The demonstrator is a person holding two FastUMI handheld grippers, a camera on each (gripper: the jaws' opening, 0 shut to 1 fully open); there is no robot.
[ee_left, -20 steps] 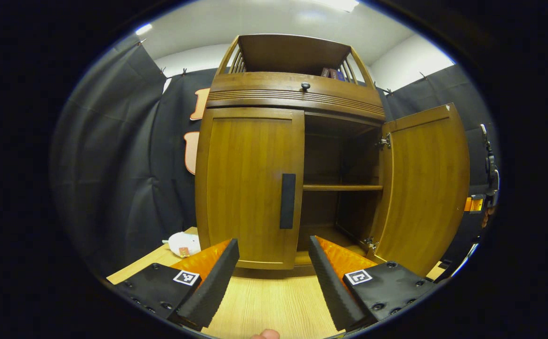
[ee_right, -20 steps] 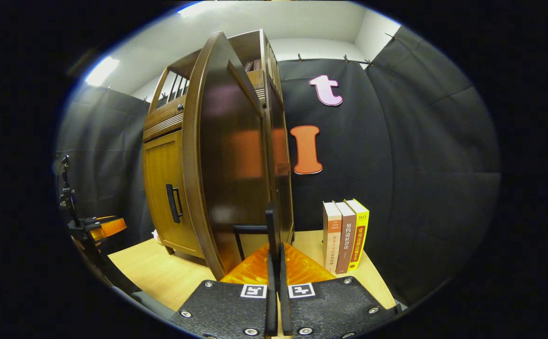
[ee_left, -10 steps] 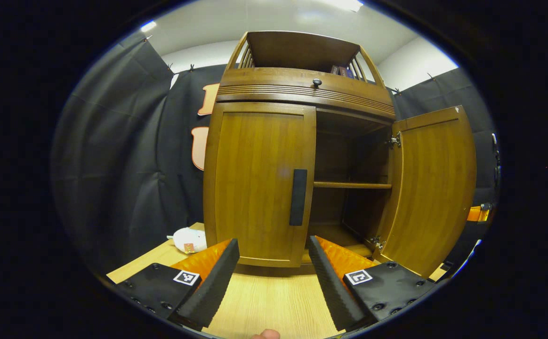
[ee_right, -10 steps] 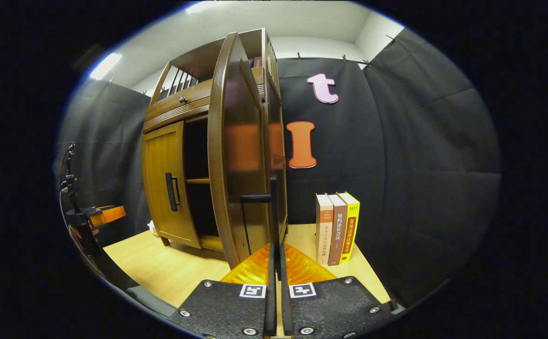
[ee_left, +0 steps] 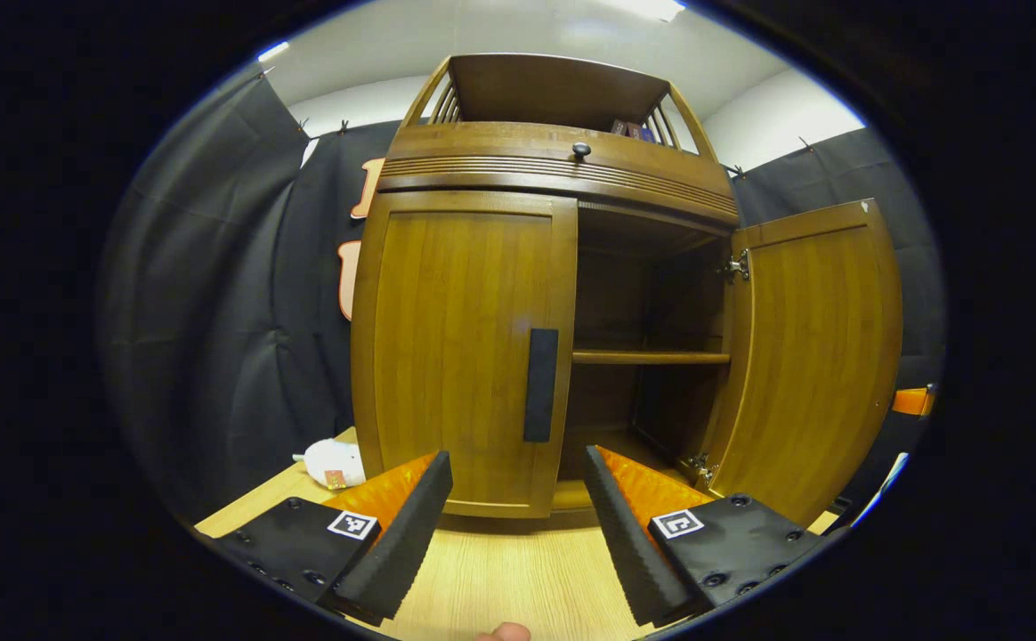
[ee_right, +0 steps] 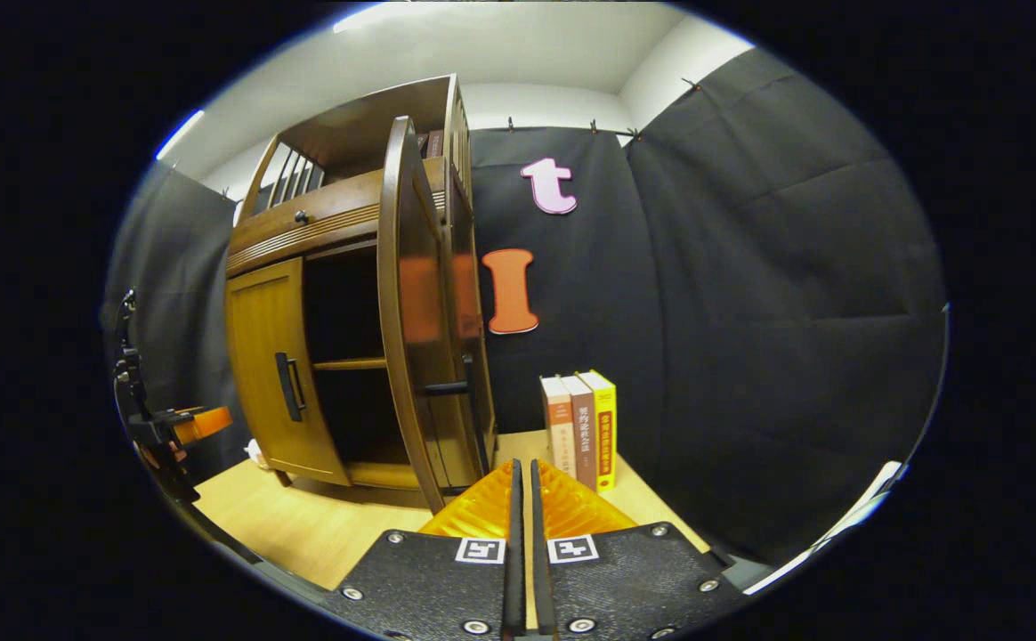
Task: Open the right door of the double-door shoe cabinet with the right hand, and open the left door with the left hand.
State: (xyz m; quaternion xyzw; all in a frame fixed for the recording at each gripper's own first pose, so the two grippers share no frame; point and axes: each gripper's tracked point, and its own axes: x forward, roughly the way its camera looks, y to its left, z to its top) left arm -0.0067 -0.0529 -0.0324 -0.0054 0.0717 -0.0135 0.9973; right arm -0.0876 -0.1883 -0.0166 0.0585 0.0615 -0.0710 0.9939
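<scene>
Right door (ee_left: 807,356): swung open, apart from the pinched-closed, empty right gripper (ee_right: 523,499).
Left door (ee_left: 460,347): closed, just ahead of the wide-spread left gripper (ee_left: 518,507).

Lit from overhead by ceiling lights (ee_left: 643,7), bright at the top edge of the left gripper view and as a streak at upper left of the right gripper view. Even and fairly bright on the shoe cabinet (ee_left: 465,347); deep shade inside its open half. Soft orange sheen on the right door (ee_right: 416,294) outer face, probably a reflection. Strong fisheye bowing toward the rims, bending straight edges. Sharp at centre, slightly soft near the edges.
</scene>
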